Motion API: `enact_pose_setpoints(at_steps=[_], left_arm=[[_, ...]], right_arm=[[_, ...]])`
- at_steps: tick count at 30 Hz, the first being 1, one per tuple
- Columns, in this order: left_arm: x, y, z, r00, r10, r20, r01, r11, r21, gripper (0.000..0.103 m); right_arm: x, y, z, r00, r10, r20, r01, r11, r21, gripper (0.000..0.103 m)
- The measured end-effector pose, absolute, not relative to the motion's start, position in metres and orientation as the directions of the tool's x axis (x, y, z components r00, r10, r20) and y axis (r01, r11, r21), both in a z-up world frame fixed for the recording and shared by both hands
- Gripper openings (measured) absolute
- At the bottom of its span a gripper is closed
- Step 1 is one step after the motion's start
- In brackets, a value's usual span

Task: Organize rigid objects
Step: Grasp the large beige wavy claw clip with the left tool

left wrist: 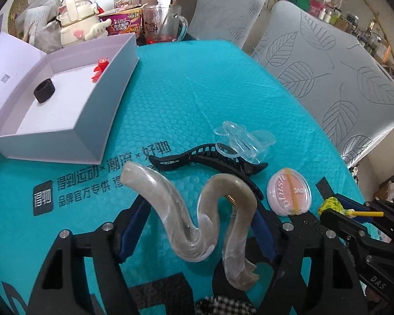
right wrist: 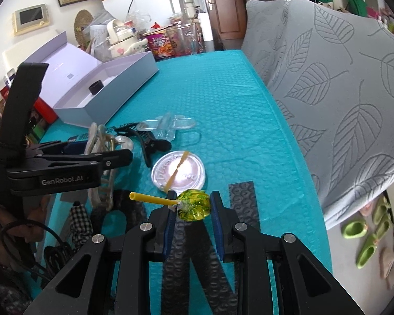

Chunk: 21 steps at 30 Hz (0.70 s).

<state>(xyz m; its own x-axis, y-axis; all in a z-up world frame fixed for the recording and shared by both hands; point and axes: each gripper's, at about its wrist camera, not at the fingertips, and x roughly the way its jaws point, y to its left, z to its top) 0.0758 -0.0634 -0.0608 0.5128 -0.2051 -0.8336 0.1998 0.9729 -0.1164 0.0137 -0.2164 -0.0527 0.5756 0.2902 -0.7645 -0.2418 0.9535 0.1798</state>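
Left claw [left wrist: 202, 223]: we had it clamped around the marbled hair clip [left wrist: 197, 220], low over the teal counter [left wrist: 197, 99].
Right claw [right wrist: 193, 207]: we held the green lollipop [right wrist: 194, 204] pinched.
Risk: we feared the curved clip twisting loose before the open box [left wrist: 102, 84].
Look: glossy, S-shaped, translucent beige, spring showing.

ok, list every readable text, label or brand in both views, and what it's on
"得物", "得到运动×潮流×好物", "品牌官方专供": printed on the teal bubble mailer.
"GenRobot.AI": side of the black left gripper.
"DAS": body of the black right gripper.
Round pink clear-lidded case: cursive lettering, unclear.
Purple instant-noodle bowl and code inside the white box's lid: too small to read.
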Motion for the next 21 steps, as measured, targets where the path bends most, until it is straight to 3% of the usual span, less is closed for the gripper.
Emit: enact_pose_setpoints(at_steps=[15,21], left_arm=[[0.021,-0.021,-0.033,0.607,-0.186,-0.773,0.122,0.983,-0.14,0.059],[-0.007,-0.001,-0.024,0.645,-0.169,-0.745,0.081,0.985,-0.153,0.054]], right_arm=[[-0.02,-0.191,-0.044,0.602,0.335,-0.724,-0.297,0.936,0.187,0.025],[-0.037,-0.175,-0.035,0.615,0.367,-0.698,-0.348,0.921,0.177,0.025]])
